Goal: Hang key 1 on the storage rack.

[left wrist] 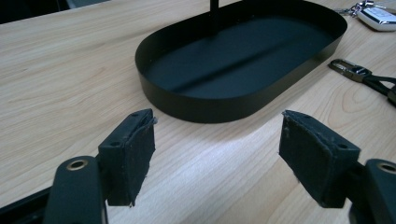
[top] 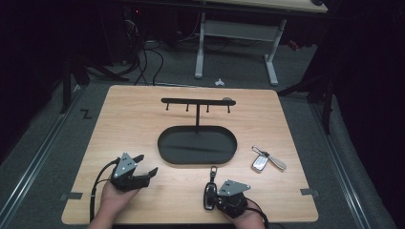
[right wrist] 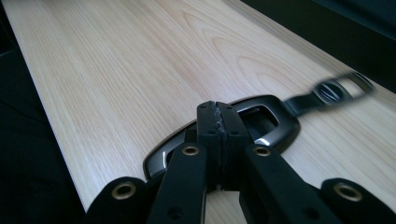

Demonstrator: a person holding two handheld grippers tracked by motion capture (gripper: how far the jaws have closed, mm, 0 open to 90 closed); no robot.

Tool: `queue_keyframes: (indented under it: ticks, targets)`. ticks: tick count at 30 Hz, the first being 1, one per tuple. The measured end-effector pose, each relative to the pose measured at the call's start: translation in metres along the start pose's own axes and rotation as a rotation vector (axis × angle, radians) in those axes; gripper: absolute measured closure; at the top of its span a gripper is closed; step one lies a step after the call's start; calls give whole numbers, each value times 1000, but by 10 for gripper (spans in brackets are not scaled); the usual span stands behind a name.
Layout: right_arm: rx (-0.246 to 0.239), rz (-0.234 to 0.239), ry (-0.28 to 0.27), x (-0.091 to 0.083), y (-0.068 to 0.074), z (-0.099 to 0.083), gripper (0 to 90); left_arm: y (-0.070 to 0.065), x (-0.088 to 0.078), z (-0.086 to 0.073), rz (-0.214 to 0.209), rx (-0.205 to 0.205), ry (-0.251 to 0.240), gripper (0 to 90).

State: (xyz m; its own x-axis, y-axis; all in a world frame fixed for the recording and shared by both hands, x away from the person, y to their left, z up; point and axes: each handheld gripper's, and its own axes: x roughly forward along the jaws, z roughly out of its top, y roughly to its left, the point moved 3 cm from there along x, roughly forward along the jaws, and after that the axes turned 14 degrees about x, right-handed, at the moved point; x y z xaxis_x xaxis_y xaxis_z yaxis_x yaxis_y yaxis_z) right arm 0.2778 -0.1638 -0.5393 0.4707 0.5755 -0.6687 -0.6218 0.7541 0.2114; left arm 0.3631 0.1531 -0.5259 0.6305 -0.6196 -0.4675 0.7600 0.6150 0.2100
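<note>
Black car key fob with strap and clasp (top: 209, 193): near worktop (top: 143, 124) edge. Right tool (right wrist: 218, 122): jaws closed, apparently above fob; grip uncertain. Left tool (left wrist: 217, 161): wide open, empty. Likely step: pickup; next, hang on black hook stand with oval tray (top: 197, 145).

black tray (top: 197, 144) mid-table, bare wood (top: 129, 119) left

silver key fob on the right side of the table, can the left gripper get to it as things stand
Probably not easily: the left gripper, jaws open, sits at the near left, and the black tray and the right gripper lie between it and the silver key fob.
</note>
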Motion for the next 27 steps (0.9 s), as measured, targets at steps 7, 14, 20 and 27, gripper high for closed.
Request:
queue_keyframes:
  ticks: [7, 14, 20, 27]
  targets:
    - [64, -72, -16, -24, -27, -14, 895, -1, 11, 7, -18, 1, -6, 275]
    - [104, -106, -60, -38, -38, -12, 890, -2, 13, 8, -26, 11, 3, 274]
    - [74, -70, -66, -31, -30, -3, 879, 1, 3, 1, -6, 2, 12, 275]
    - [28, -21, -17, -8, -20, 10, 881, 6, -18, -14, 25, -31, 23, 278]
